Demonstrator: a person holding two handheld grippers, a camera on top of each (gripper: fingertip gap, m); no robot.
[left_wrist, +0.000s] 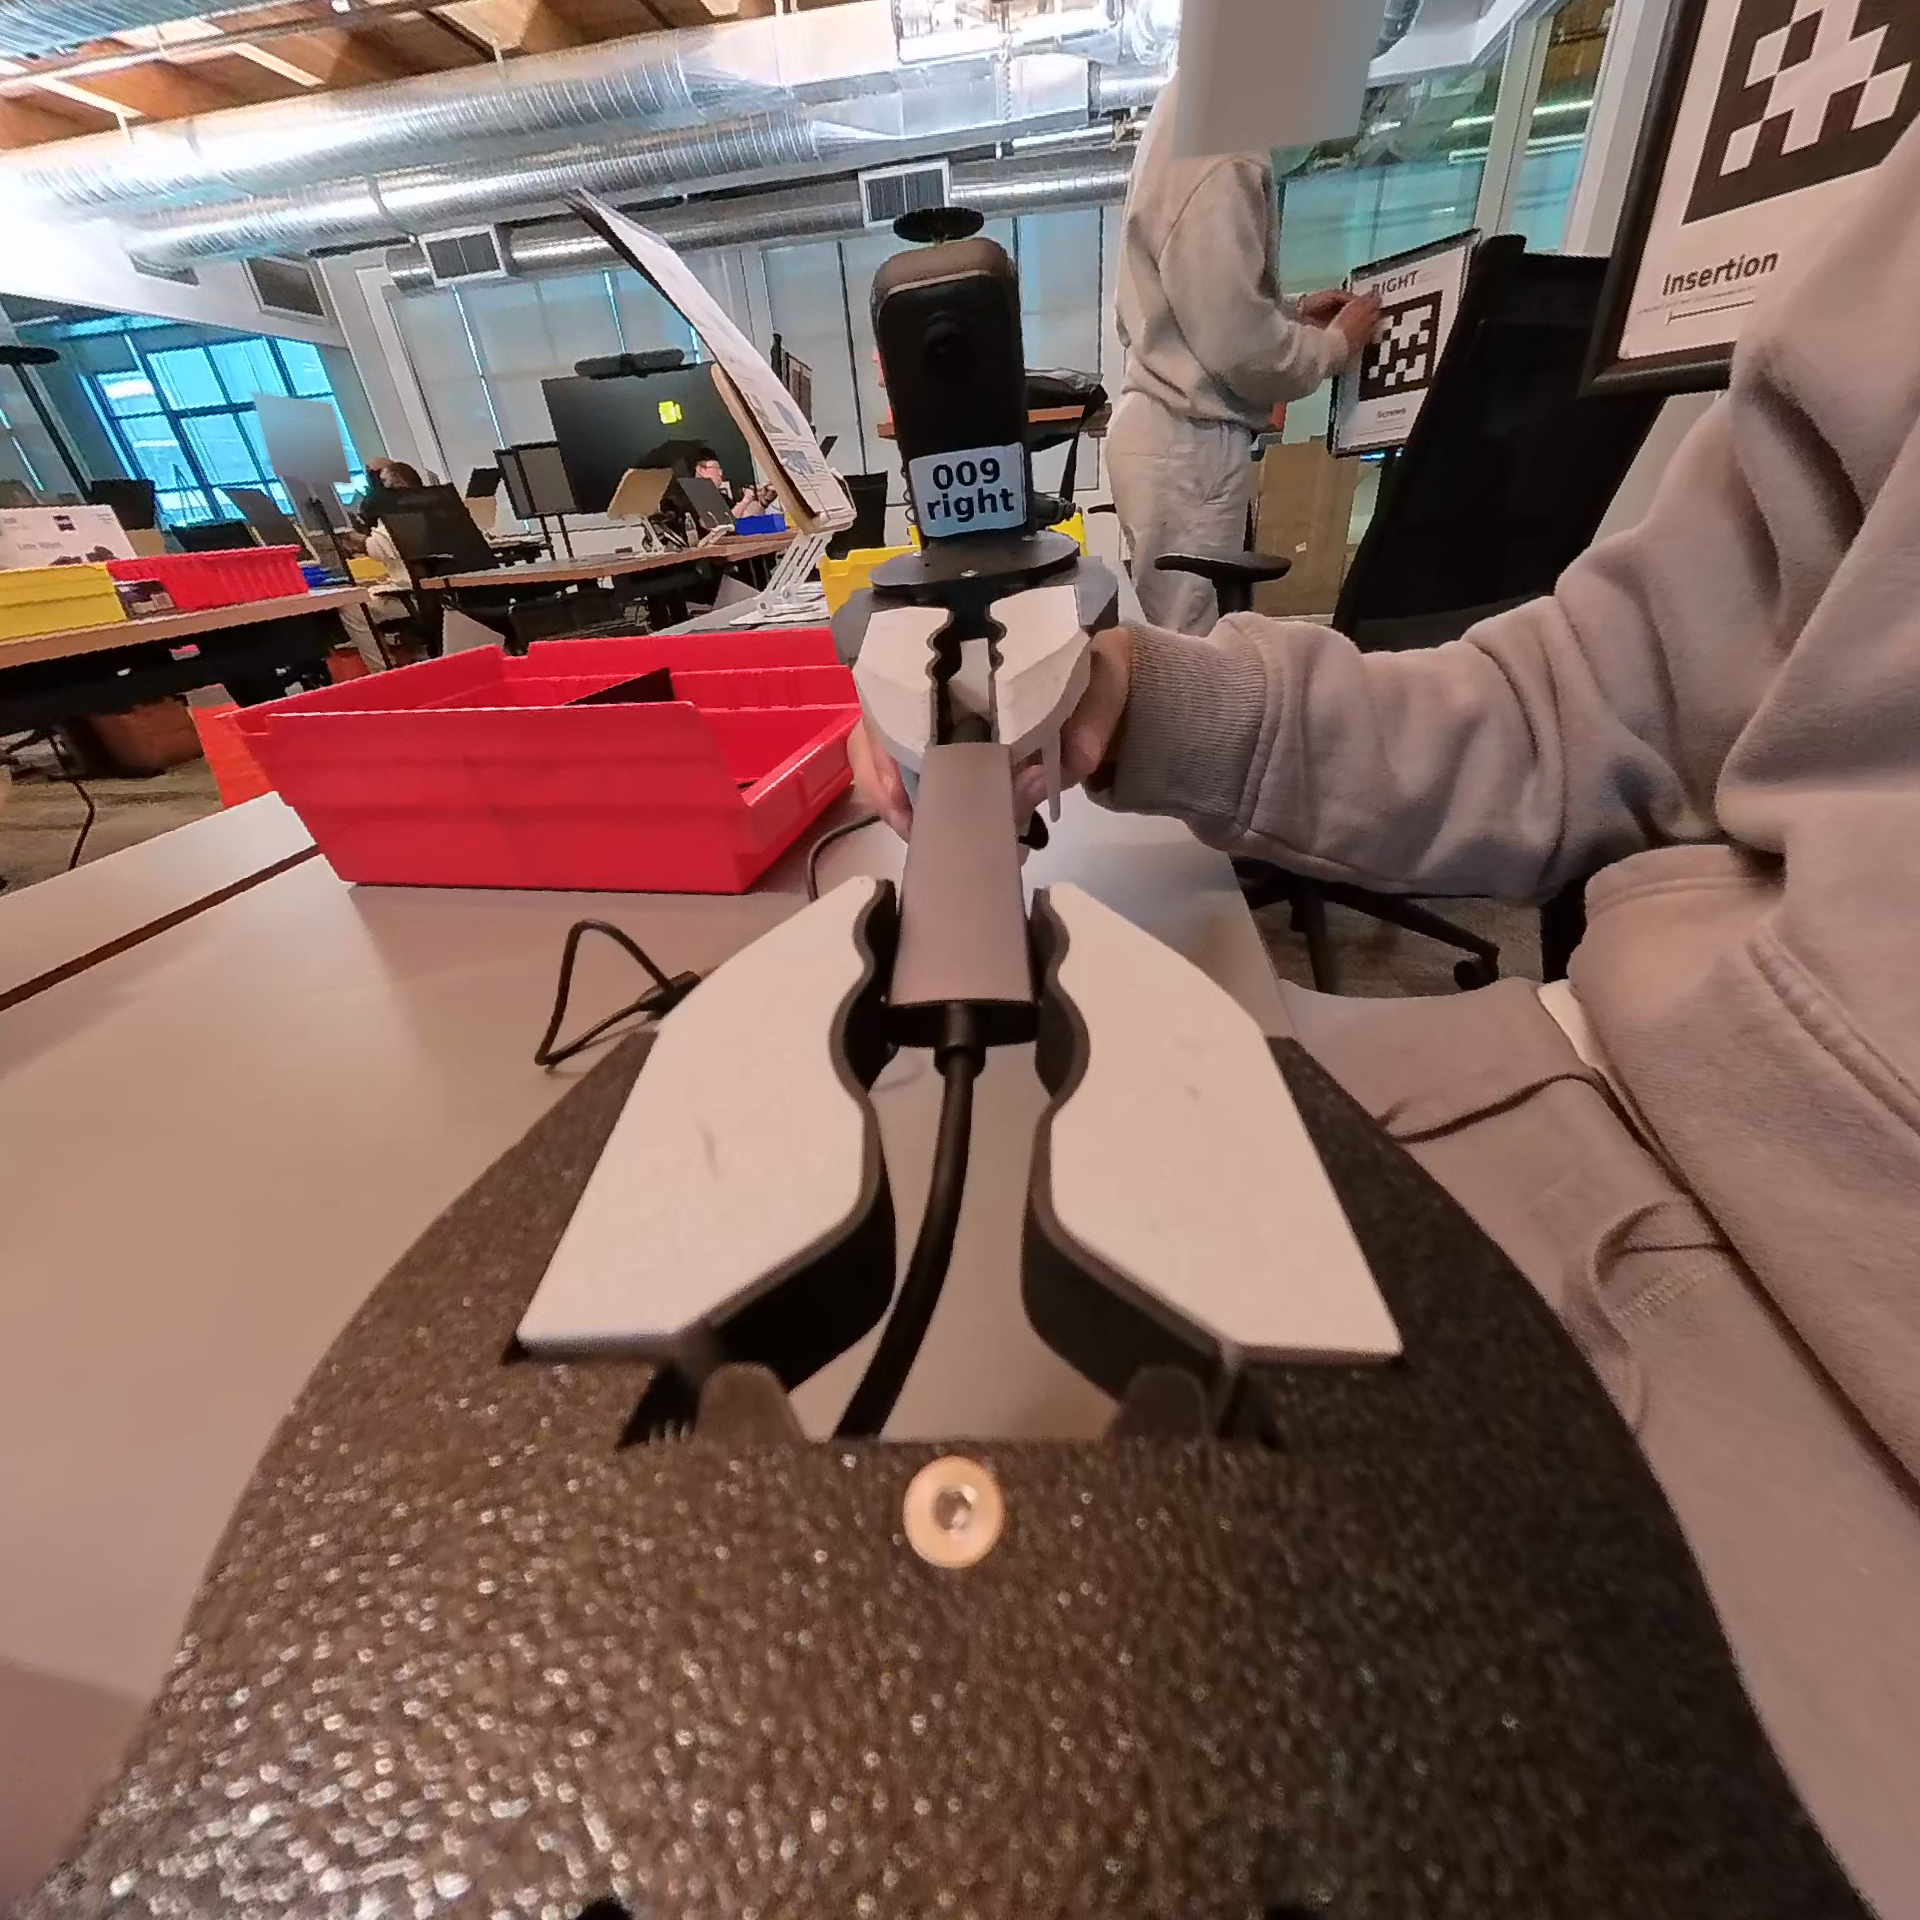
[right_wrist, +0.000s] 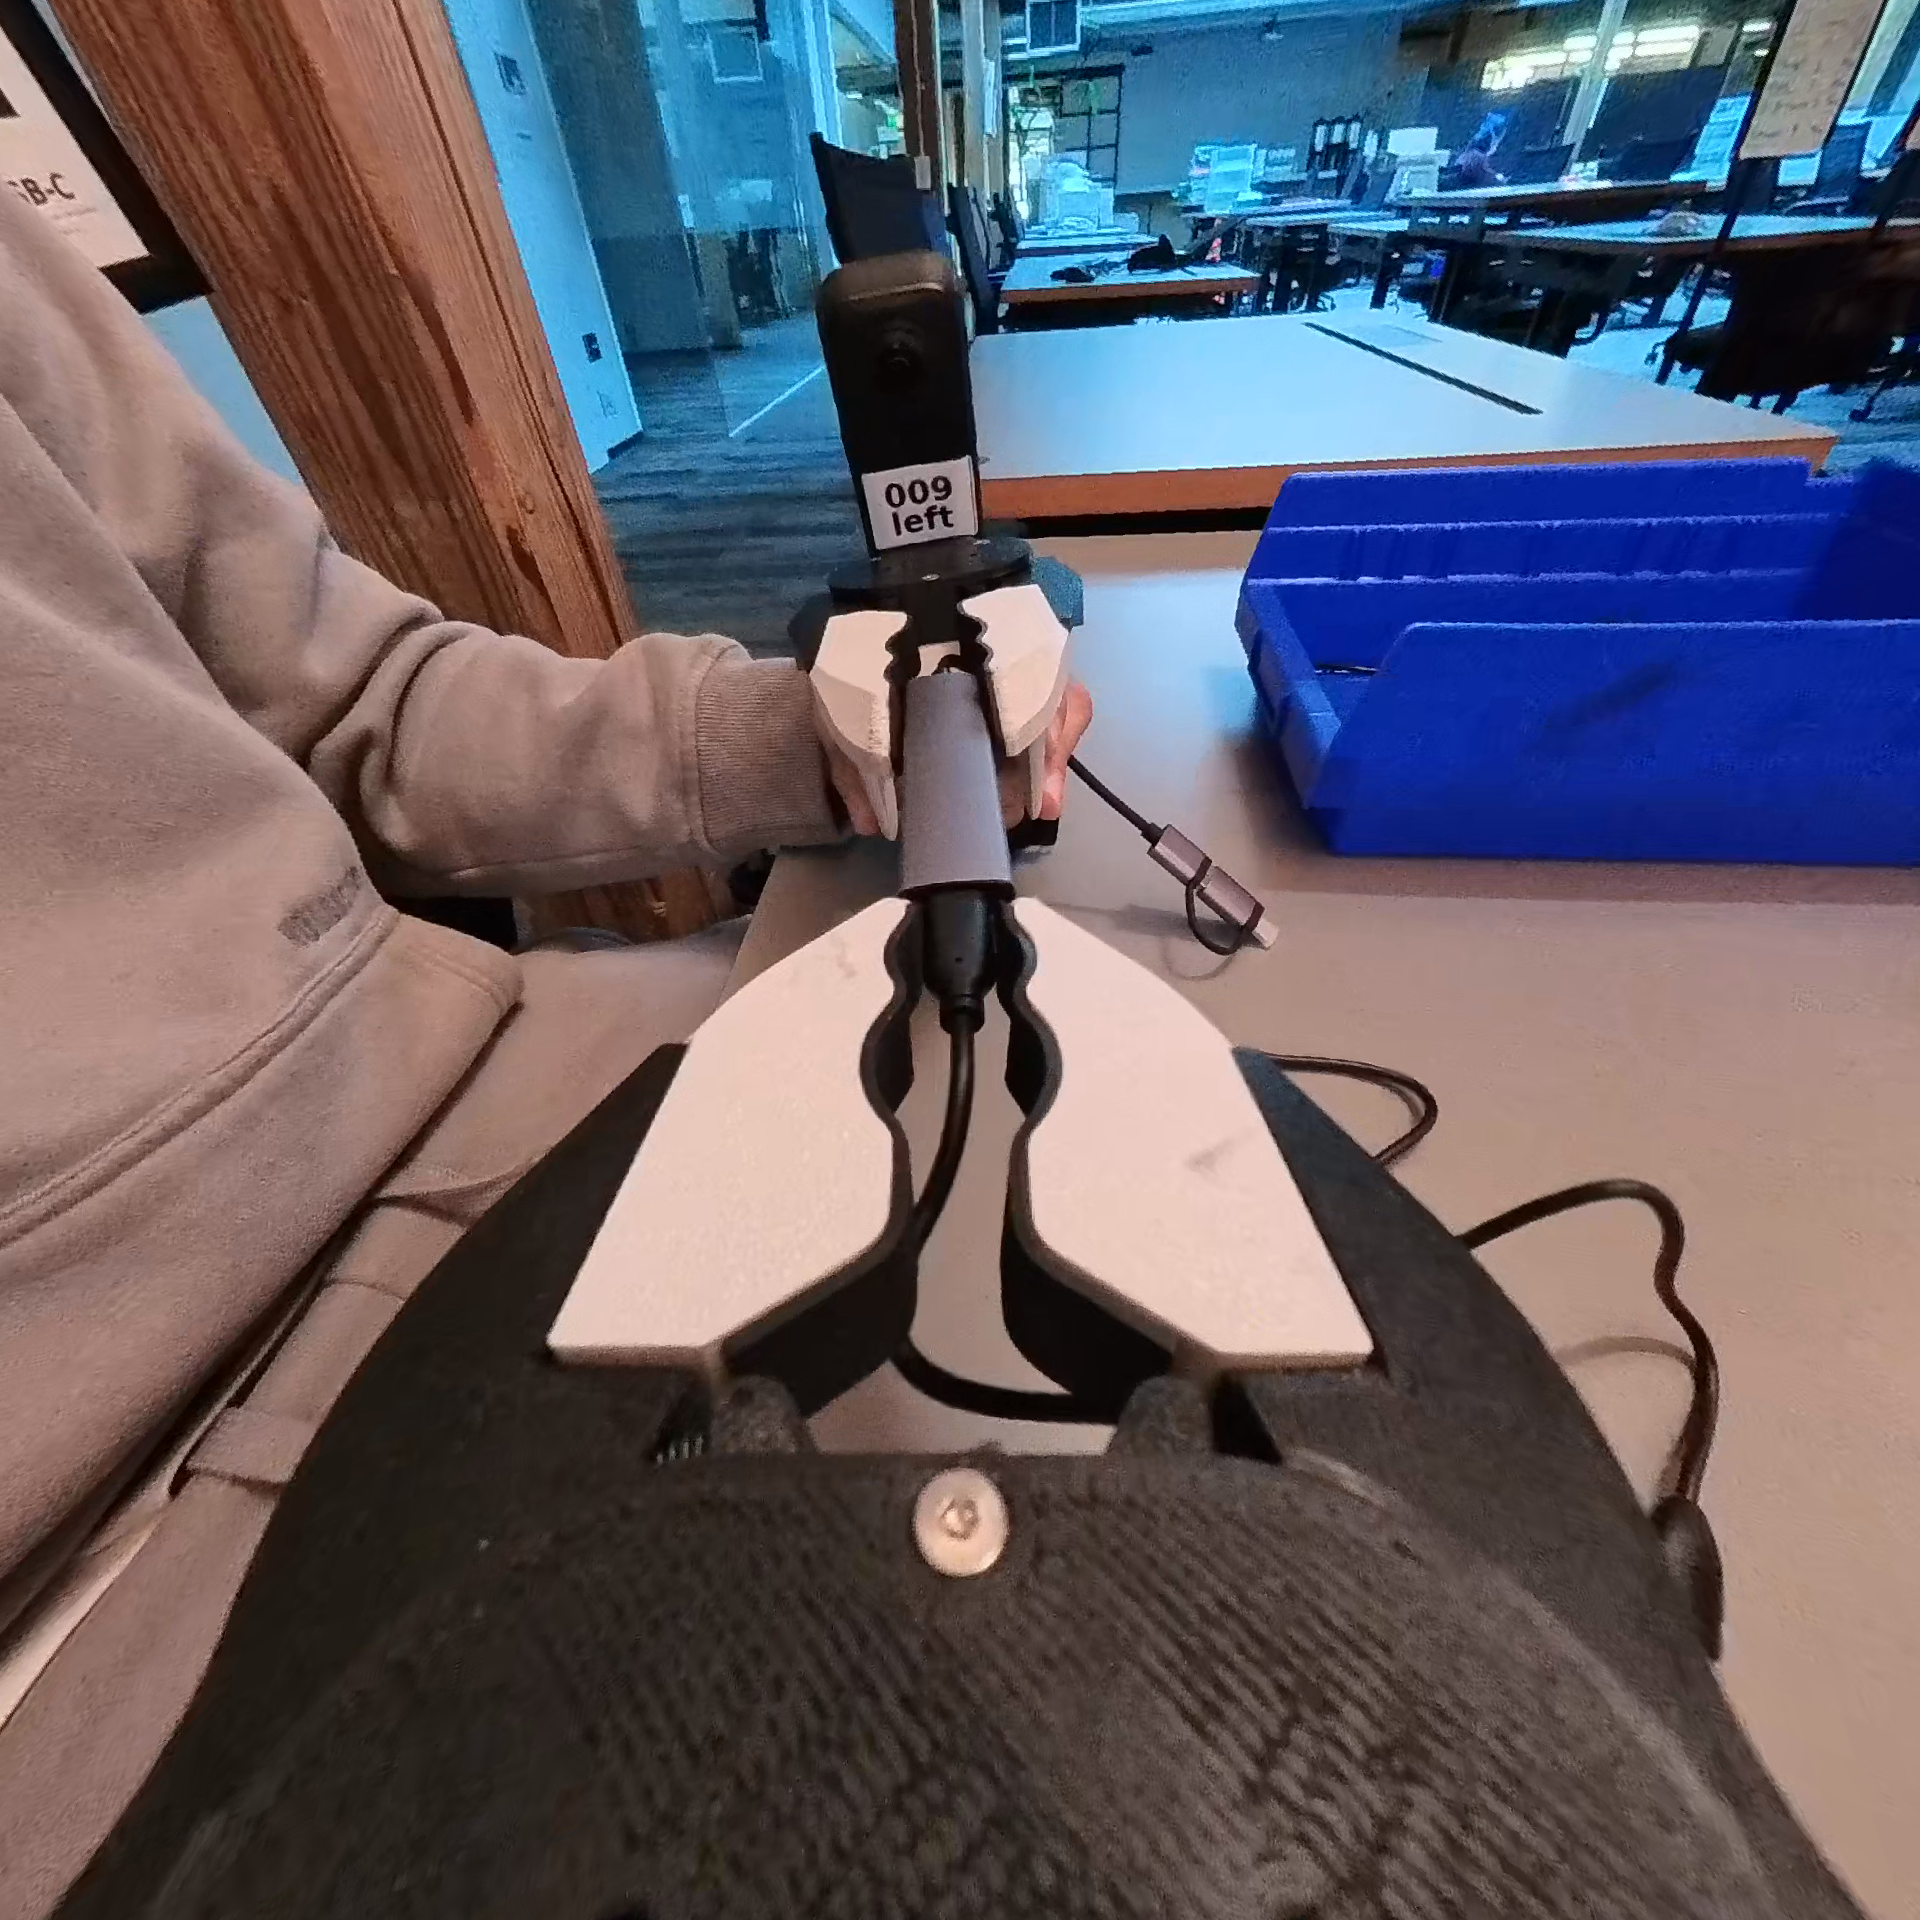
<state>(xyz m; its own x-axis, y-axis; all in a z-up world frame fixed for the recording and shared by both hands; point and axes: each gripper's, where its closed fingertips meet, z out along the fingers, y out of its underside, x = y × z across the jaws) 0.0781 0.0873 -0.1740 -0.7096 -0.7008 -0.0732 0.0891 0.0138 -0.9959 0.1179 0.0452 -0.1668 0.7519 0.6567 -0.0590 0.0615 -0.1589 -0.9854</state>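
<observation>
The left gripper (left_wrist: 961, 966) is clamped on one end of a grey adapter bar (left_wrist: 961, 883), its white fingers (left_wrist: 727, 1122) pressing the bar's sides. A black cable (left_wrist: 935, 1174) leaves this end of the bar and runs back between the fingers.

The right gripper (right_wrist: 958, 961) is closed around a black plug (right_wrist: 958, 951) seated in the opposite end of the same bar (right_wrist: 951, 790). The plug's cable (right_wrist: 951, 1122) passes back between the right gripper's fingers (right_wrist: 758, 1143) and loops over the table (right_wrist: 1558, 1039) on the right side.

The two grippers face each other, and the bar spans the gap between them above the table, roughly level. A hand (left_wrist: 1101, 707) in a grey sleeve grips the body of each tool.

A short cable ending in a small grey connector (right_wrist: 1210, 883) lies on the table just beside the left gripper (right_wrist: 940, 675). A blue bin (right_wrist: 1610, 727) stands on the table beyond it, well apart. On the other side, a red bin (left_wrist: 540, 769) stands on the table (left_wrist: 260, 1143) near the right gripper (left_wrist: 971, 675), with a thin black cable loop (left_wrist: 613, 987) lying in front of it.
</observation>
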